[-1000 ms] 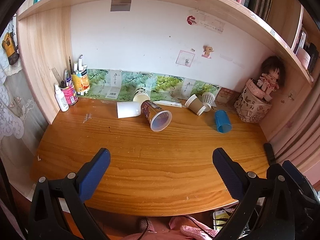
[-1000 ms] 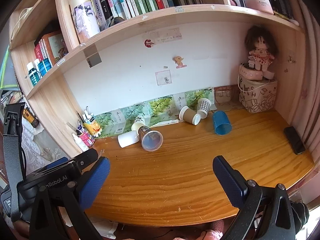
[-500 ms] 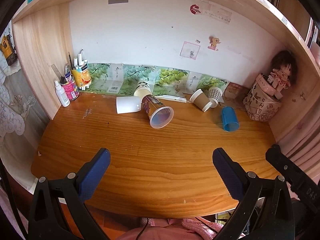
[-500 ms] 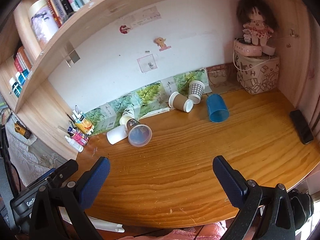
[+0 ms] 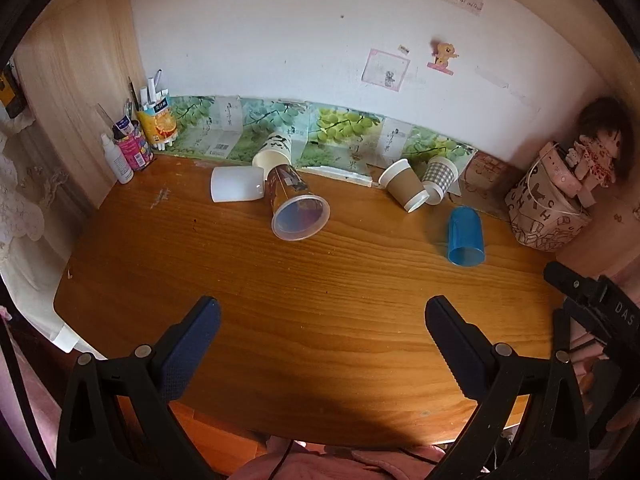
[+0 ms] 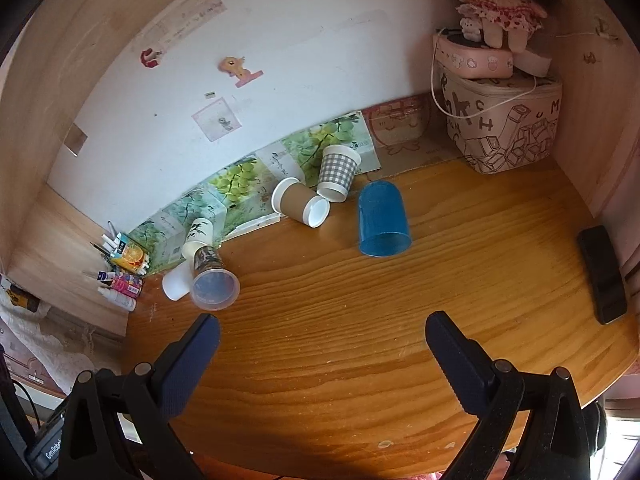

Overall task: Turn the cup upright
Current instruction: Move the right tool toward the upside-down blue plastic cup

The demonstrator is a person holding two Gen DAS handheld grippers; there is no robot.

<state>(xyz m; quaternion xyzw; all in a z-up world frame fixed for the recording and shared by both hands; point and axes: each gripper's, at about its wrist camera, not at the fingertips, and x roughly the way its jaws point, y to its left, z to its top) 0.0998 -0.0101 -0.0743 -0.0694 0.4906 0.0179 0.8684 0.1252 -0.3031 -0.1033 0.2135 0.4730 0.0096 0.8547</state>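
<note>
Several cups lie tipped on the wooden desk [image 5: 320,300]. A blue plastic cup [image 5: 465,236] [image 6: 382,218] lies on its side, mouth toward me. A clear printed cup [image 5: 296,204] [image 6: 212,280] lies mouth toward me beside a white cup [image 5: 236,184] [image 6: 175,283] and a cream paper cup [image 5: 274,150] [image 6: 197,234]. A brown paper cup [image 5: 402,186] [image 6: 300,202] and a checked cup [image 5: 438,178] [image 6: 338,172] lie near the wall. My left gripper [image 5: 320,330] is open and empty above the desk's near half. My right gripper [image 6: 322,344] is open and empty, short of the blue cup.
A pen holder with bottles [image 5: 136,140] stands at the back left corner. A printed bag with a doll [image 6: 500,120] sits at the back right. A black phone [image 6: 602,274] lies at the right edge. Wooden side walls enclose the desk.
Both grippers have moved forward and lower toward the desk; the cups appear larger and the shelf has left the views. Both stay open. No cup has moved.
</note>
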